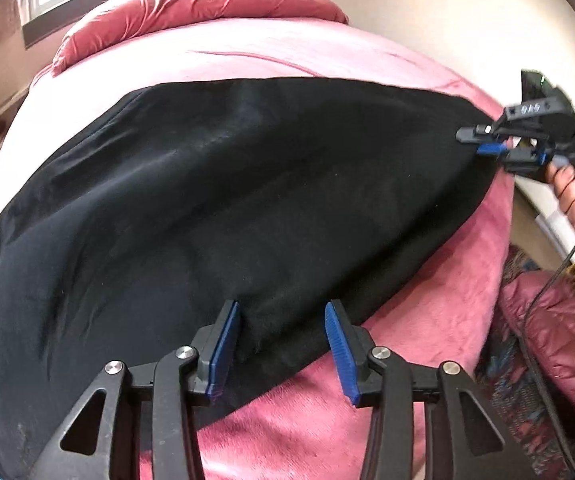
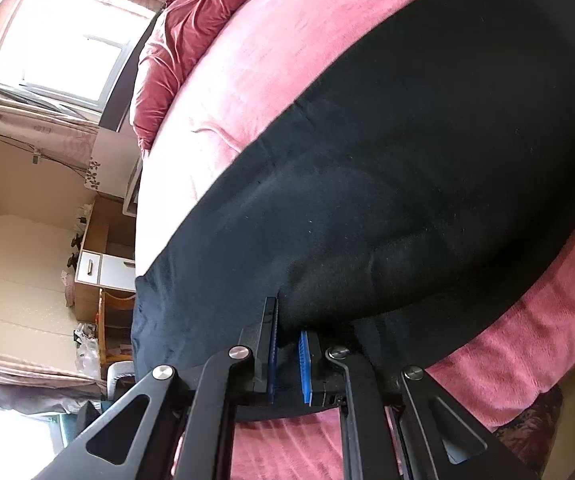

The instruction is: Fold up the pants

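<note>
While the pants (image 1: 215, 200) lie spread across the bed (image 1: 271, 52), I see little around them in the way: a crumpled red quilt (image 1: 207, 0) is heaped at the head end, well apart from the black cloth, and a pink blanket (image 1: 427, 320) covers the mattress on every side. The pants are matte black, soft, with shallow creases running along their length, and they form one broad dark band from my left to my right. The blanket is plush, with a short brushed nap; the quilt looks like shiny crushed velvet. My left claw (image 1: 283, 344) stands released at the near edge of the pants, blue ribbed pads apart, a low ridge of cloth lying between them with the pads not pressing on it. My right claw (image 2: 289, 364) is clenched on the pants' edge, a fold of black cloth pinched between its blue pads; from the left wrist view it shows at the far right end of the garment, a hand (image 1: 571, 192) wrapped round its grip and a cable trailing down. A dark red puffy sleeve (image 1: 559, 344) shows below it. Beyond the bed are a bright window (image 2: 59, 44), patterned curtains (image 2: 39, 128) and a wooden cabinet (image 2: 103, 256) with white drawers. Pale digits mark the right claw's body, too blurred for me to read.
</note>
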Action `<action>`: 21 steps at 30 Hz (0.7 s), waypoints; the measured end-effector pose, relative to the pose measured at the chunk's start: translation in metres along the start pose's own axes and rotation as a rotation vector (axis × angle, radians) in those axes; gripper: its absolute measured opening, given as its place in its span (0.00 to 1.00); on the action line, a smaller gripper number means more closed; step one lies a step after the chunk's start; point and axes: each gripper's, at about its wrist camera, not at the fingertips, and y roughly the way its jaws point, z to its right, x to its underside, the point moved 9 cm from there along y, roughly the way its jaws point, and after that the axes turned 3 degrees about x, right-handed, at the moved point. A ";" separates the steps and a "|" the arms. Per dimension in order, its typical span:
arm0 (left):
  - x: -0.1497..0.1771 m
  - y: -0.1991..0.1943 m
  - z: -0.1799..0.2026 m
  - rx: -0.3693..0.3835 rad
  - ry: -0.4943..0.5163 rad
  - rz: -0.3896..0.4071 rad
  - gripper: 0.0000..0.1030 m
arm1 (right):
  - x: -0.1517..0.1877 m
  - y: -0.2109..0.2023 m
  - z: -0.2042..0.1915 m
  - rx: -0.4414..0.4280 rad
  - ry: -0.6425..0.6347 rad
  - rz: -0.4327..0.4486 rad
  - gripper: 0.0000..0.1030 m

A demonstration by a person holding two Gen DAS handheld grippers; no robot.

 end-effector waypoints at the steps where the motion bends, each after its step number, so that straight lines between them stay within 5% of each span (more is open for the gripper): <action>1: -0.001 0.001 0.001 -0.003 0.012 -0.003 0.44 | -0.001 0.000 0.001 -0.003 0.000 -0.001 0.09; 13: -0.008 0.016 0.022 -0.079 0.158 -0.041 0.44 | -0.013 -0.013 -0.009 -0.062 0.013 0.017 0.09; 16: -0.013 0.011 0.017 -0.048 0.096 -0.011 0.18 | -0.014 -0.017 -0.014 -0.072 0.000 0.028 0.09; 21: -0.013 -0.007 0.013 0.016 0.037 0.037 0.08 | -0.012 -0.021 -0.016 -0.068 -0.021 0.030 0.09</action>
